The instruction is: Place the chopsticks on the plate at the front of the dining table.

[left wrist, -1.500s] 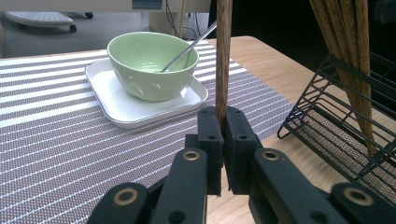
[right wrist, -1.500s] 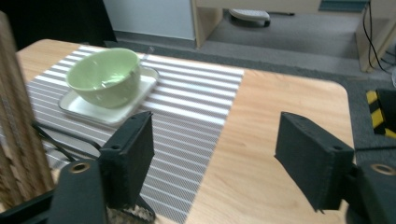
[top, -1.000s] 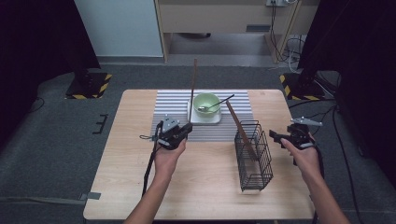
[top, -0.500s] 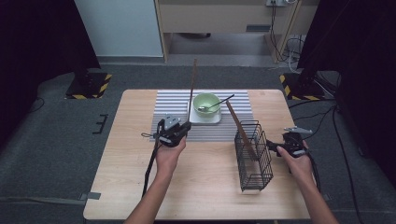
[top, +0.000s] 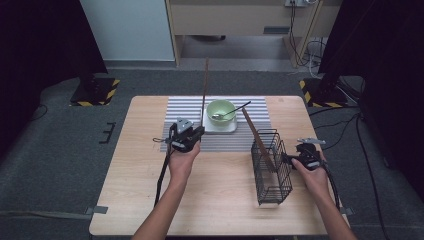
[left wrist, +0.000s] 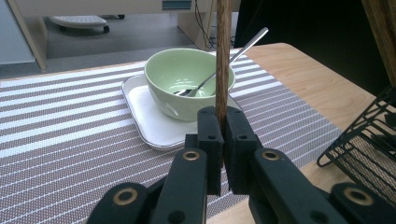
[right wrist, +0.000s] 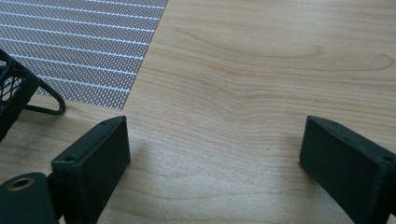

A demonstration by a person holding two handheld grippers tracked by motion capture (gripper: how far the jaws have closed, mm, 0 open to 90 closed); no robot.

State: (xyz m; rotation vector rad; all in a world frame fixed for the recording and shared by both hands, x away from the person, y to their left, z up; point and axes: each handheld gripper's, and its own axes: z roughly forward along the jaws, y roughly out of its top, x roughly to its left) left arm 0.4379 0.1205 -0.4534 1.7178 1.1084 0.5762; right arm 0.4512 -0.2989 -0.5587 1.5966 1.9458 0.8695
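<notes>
My left gripper (left wrist: 223, 140) had its jaws pinching a brown chopstick (left wrist: 223, 56) upright, just before the green bowl (left wrist: 189, 81). My right gripper (right wrist: 212, 154) kept its jaws spread over bare tabletop (right wrist: 261, 70), beside the wire basket (top: 271, 167).

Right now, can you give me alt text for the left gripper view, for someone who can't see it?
The left gripper is shut on an upright wooden stick. Behind it a pale green bowl holding a metal spoon sits on a white square plate on a striped placemat; a black wire basket stands at right.
</notes>
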